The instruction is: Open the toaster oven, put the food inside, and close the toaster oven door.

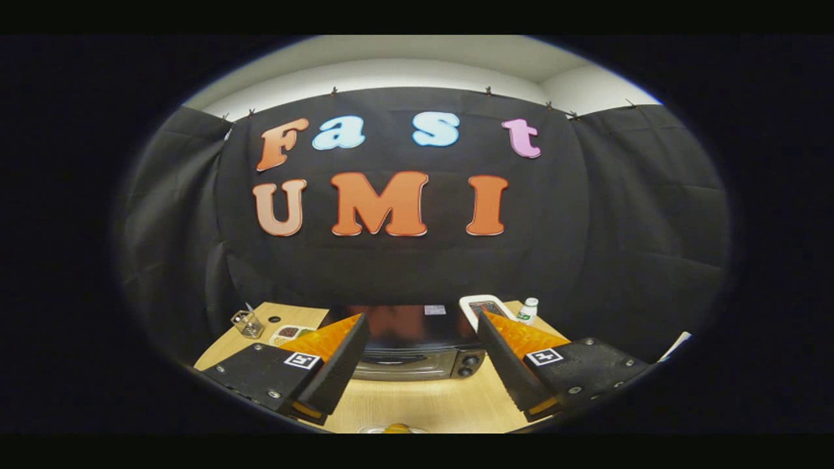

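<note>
Tongs spread wide, both fingers apart and gripping nothing, held above the counter and aimed at the toaster oven.

Toaster oven just beyond the fingertips, seen between them: dark glossy top, silver front, 2 knobs at its right end. Door apparently up and closed, with what looks like a handle bar across the front, though hard to be sure at this size. So, by the look of it, nothing done yet: door to pull down, food to go in, door to close again, all 3 steps left.

Food probably the orange-yellow piece on a pale dish at the near edge of the counter, below and between the fingers, mostly cut off; exact kind impossible to tell. Well apart from the oven, with bare wood between.

Around the oven: small glass holder at the far left of the counter, a printed packet beside it and partly behind the left finger, a white tray-like item standing behind the oven's right corner, a small white bottle with a green label further right.

Nothing lying between tongs and oven door. Likely snag: dropped door swinging towards the dish, so room in front worth watching.
</note>
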